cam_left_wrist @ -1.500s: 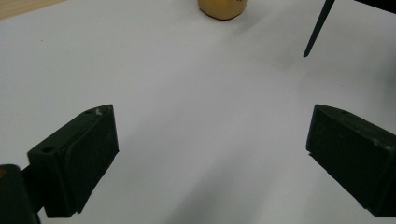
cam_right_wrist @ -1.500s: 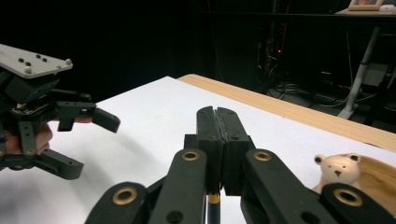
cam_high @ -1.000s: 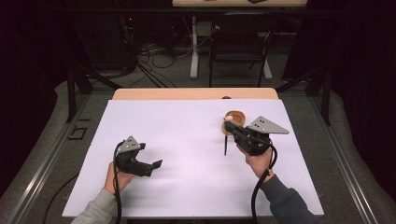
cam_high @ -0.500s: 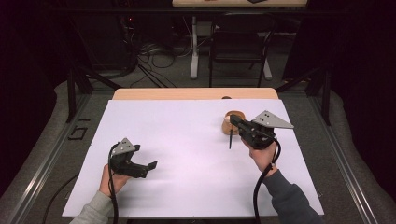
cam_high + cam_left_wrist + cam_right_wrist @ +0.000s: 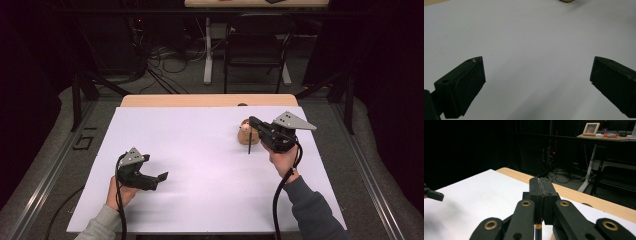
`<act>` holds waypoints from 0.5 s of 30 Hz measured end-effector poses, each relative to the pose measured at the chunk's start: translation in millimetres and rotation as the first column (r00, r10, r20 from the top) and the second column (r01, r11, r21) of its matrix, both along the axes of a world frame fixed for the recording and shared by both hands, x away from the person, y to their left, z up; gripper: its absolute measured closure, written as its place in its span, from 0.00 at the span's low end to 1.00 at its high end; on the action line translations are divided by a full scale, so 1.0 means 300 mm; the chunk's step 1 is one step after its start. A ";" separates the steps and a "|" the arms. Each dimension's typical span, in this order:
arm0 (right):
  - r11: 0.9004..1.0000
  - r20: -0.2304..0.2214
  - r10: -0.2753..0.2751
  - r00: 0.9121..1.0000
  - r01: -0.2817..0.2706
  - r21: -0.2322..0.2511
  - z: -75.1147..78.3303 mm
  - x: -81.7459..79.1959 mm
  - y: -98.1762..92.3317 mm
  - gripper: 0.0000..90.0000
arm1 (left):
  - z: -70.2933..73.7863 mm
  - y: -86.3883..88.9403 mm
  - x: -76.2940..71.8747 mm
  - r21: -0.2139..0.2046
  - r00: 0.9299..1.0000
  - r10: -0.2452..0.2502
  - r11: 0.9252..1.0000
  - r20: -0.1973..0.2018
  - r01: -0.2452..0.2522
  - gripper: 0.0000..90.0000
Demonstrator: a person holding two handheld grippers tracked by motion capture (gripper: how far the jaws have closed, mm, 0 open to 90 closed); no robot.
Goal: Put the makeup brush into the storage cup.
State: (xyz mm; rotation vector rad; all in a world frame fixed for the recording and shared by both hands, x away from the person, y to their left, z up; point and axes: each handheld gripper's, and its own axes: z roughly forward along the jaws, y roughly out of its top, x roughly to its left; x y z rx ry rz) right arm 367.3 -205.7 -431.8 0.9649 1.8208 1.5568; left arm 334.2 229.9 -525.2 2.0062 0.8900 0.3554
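While the right tongs (image 5: 256, 125) hang above the bench (image 5: 210, 200) at about 2 o'clock on the white sheet (image 5: 200, 150), they are clenched on a thin dark pencil (image 5: 249, 147) that dangles straight down from them, its tip just above the sheet. In the right gripper view the 2 jaws meet flat, with the pencil (image 5: 538, 231) and its yellow band emerging beneath them. Just behind it, toward 12 o'clock, sits a small wooden holder (image 5: 246, 134), partly hidden by the tongs.

Over at 8 o'clock, the left tongs (image 5: 159, 177) are released, with nothing between them; the left gripper view has them spread wide over bare sheet.

A pencil is light and stiff, but its smooth round barrel could swivel or slip in flat pads, and the point may snap if it strikes the bench. The grip sits near the top end, which lets it hang plumb; a firmer hold would be nearer the middle.
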 end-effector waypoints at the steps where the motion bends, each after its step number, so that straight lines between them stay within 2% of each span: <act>1: 1.000 -0.005 -0.002 1.000 0.002 -0.006 0.004 0.003 -0.004 0.99 | 0.001 0.000 0.000 0.000 1.000 0.003 1.000 0.003 -0.003 0.00; 15: 0.999 0.017 -0.046 0.999 0.046 -0.008 0.032 0.045 -0.022 0.99 | 0.005 0.003 0.000 0.001 1.000 -0.004 1.000 0.006 0.004 0.00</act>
